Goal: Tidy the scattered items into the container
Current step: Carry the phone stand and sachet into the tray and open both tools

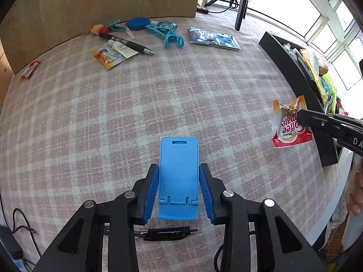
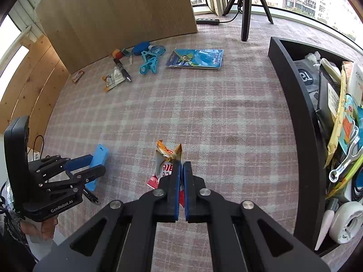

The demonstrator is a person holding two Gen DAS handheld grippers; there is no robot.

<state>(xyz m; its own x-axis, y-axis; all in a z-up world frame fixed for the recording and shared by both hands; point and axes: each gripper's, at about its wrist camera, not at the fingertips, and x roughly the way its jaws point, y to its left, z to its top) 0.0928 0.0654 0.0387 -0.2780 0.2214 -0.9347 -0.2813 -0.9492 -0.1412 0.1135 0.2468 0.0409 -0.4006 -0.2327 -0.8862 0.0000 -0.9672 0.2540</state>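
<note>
Left gripper (image 1: 178, 189): fingers part-open, flanking the blue stand (image 1: 178, 176) on the cloth (image 1: 158, 99); contact cannot be told. Right gripper (image 2: 181, 174): fingers closed on the sachet (image 2: 166, 161), just beside the black container (image 2: 301, 117), already full of items.

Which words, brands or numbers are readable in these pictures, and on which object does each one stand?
"GenRobot.AI": on the left gripper body.
"offee mate", first letter hidden, seen upside down: on the sachet in the right gripper.
"DA", cut off by the frame edge: on the right gripper's body.
"13", seen sideways, uncertain: on a grey pack in the container.
Print on the blue packet, small tube and snack bar: too small to read.
</note>
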